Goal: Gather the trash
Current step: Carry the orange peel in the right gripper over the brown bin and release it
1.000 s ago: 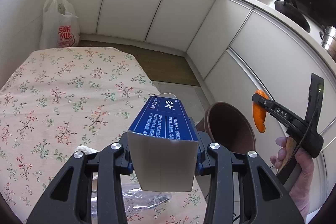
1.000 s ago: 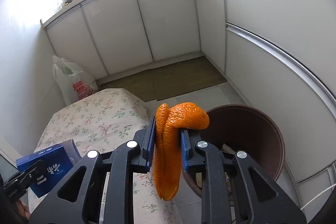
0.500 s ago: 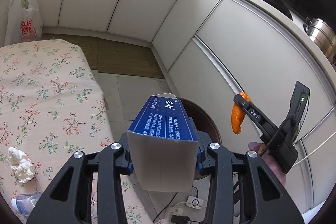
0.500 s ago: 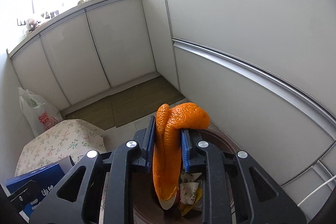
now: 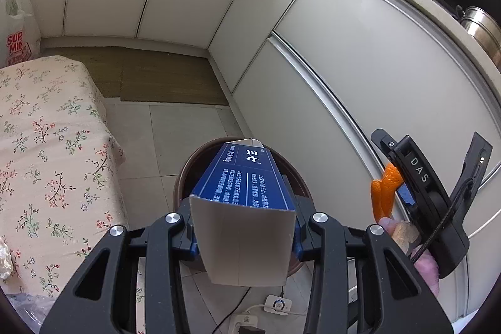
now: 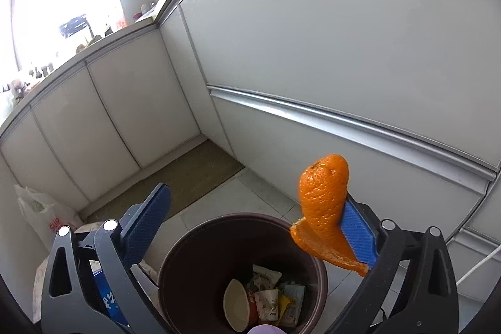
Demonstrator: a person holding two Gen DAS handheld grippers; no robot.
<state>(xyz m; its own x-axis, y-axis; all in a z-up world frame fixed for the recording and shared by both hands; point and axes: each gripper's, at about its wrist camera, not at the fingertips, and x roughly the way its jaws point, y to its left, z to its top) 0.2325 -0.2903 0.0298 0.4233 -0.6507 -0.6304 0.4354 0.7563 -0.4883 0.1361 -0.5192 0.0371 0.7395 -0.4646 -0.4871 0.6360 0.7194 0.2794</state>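
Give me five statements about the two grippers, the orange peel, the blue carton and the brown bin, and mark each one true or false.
1. The left gripper is clamped on a blue cardboard carton. True.
2. The right gripper is pinched shut on the orange peel. False: its jaws have just been opening and stand wide apart; the peel only clings to one blue pad.
3. The round brown plastic bin already holds trash. True: paper cups and wrappers lie in it.
4. The blue carton lies inside the bin. False: it is held above it in the left gripper.
5. The bin stands on the floral tablecloth. False: it stands on the tiled floor beside the table.
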